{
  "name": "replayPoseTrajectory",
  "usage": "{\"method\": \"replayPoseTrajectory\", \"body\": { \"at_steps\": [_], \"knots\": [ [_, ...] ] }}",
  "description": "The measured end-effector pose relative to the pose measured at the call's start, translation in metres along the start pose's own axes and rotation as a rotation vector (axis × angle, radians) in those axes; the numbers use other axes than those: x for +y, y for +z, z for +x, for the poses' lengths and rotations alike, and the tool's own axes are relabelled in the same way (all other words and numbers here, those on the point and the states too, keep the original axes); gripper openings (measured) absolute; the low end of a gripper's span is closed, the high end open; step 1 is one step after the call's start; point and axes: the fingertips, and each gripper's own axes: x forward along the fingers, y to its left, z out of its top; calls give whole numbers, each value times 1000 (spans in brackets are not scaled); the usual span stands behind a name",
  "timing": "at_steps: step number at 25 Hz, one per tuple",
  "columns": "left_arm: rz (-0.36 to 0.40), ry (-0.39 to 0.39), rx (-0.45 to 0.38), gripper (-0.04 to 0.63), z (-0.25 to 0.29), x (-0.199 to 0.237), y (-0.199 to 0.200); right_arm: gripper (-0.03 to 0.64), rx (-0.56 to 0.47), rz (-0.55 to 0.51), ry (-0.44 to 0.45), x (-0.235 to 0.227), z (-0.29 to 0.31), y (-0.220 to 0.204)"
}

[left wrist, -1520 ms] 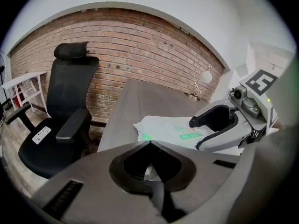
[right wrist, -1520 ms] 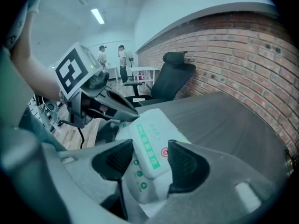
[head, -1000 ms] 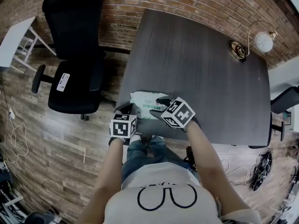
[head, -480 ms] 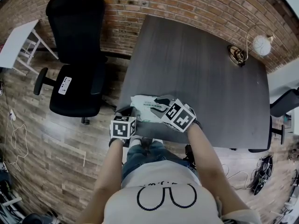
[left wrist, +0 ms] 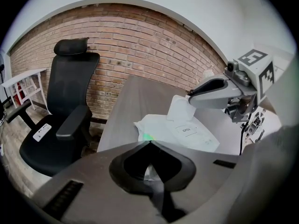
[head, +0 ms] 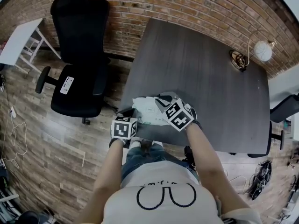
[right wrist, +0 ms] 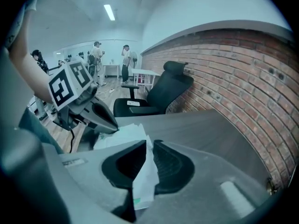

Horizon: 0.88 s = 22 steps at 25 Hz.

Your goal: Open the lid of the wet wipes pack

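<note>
Dark grey table in the head view, with a brick wall behind it and a black office chair off to its left. The wet wipes pack lies at the table's near edge, right in front of you. Your left gripper sits at the pack's near left corner. Your right gripper is over the pack's top, tilted

Left gripper view: jaws pressed together, with a scrap of the pack's white film caught between them. The pack lies flat just past the tips, its "OPEN" label facing up. The lid stands lifted off the pack, its top edge in the right gripper's tips

Right gripper view: jaws have just been closing and now pinch the white lid, which runs down between the pads. The pack is below, with the left gripper at its far corner. People stand far in the background
</note>
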Motion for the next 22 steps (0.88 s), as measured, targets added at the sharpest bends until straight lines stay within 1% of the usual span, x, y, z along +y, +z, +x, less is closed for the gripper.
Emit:
{"method": "replayPoseTrajectory", "body": {
  "at_steps": [3, 8, 18, 22],
  "knots": [
    [2, -6, 2, -2, 0, 1, 1, 60, 10, -5, -31, -8, 9, -1],
    [5, -15, 11, -2, 0, 1, 1, 115, 46, -1, -53, -16, 29, -8],
    [25, -24, 27, -2, 2, 3, 1, 123, 85, 39, -56, -20, 53, -21],
    [31, -29, 25, -2, 2, 4, 1, 124, 74, 69, -91, -24, 47, -17]
  ]
}}
